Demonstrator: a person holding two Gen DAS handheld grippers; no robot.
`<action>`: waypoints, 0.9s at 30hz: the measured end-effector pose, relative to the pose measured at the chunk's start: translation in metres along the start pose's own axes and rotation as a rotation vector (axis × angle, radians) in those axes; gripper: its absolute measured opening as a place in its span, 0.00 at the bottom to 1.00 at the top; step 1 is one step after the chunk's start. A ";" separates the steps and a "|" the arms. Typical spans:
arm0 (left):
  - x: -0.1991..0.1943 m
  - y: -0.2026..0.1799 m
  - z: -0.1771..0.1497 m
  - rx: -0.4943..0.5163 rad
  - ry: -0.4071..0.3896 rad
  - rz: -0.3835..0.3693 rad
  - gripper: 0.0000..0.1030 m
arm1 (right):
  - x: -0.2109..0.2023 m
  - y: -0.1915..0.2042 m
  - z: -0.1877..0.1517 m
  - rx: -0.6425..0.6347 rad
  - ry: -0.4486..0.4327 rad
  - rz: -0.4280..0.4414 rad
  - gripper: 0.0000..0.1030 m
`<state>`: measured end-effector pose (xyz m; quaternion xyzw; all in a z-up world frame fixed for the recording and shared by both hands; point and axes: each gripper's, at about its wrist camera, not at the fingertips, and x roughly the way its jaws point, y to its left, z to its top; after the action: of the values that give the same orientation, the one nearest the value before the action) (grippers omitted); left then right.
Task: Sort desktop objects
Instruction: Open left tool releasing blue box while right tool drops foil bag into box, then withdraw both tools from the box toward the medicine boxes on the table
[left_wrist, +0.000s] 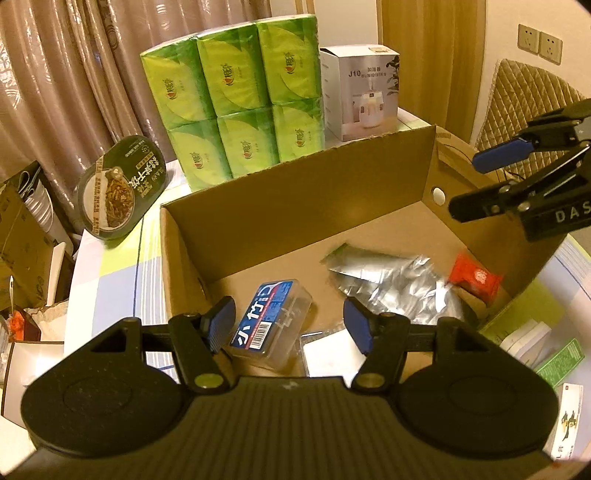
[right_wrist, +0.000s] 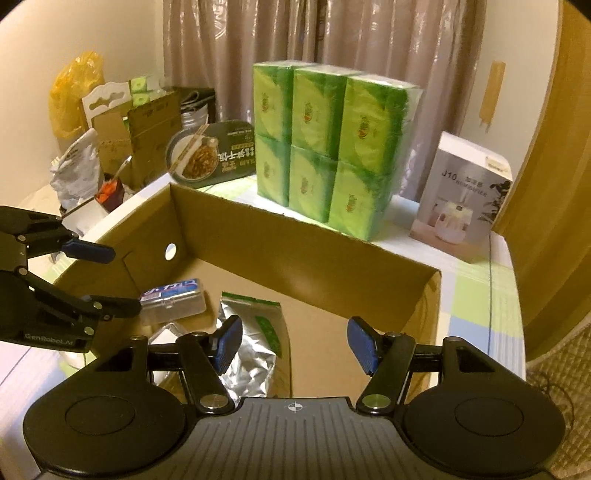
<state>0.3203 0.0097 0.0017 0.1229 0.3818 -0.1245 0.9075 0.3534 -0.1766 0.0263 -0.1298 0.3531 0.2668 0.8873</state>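
Observation:
An open cardboard box (left_wrist: 295, 184) (right_wrist: 314, 254) sits on the table. Inside lie a clear plastic case with a blue label (left_wrist: 271, 323) (right_wrist: 173, 299), a silver foil pouch (left_wrist: 399, 280) (right_wrist: 255, 350), a small red packet (left_wrist: 474, 277) and a white flat item (left_wrist: 325, 350). My left gripper (left_wrist: 290, 325) is open and empty just above the plastic case; it also shows in the right wrist view (right_wrist: 110, 277). My right gripper (right_wrist: 293, 341) is open and empty over the box's near side above the foil pouch; in the left wrist view it (left_wrist: 469, 184) hovers at the box's right end.
Behind the box stand a green tissue multipack (left_wrist: 236, 107) (right_wrist: 328, 147), a white humidifier carton (left_wrist: 364, 92) (right_wrist: 461, 199) and a noodle bowl (left_wrist: 118, 188) (right_wrist: 210, 155). Cartons and bags (right_wrist: 110, 140) crowd the left side. Small packages (left_wrist: 546, 350) lie right of the box.

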 end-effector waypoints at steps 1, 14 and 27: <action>-0.002 0.001 0.000 -0.003 -0.001 0.000 0.58 | -0.003 0.000 -0.001 0.003 -0.002 0.000 0.59; -0.045 -0.004 -0.006 -0.016 -0.045 0.009 0.59 | -0.061 0.021 -0.019 -0.024 -0.050 0.009 0.64; -0.105 -0.022 -0.046 0.001 -0.062 -0.015 0.66 | -0.103 0.042 -0.085 0.004 -0.026 0.073 0.74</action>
<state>0.2123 0.0177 0.0438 0.1165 0.3545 -0.1354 0.9178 0.2201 -0.2172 0.0350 -0.1117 0.3466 0.3002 0.8816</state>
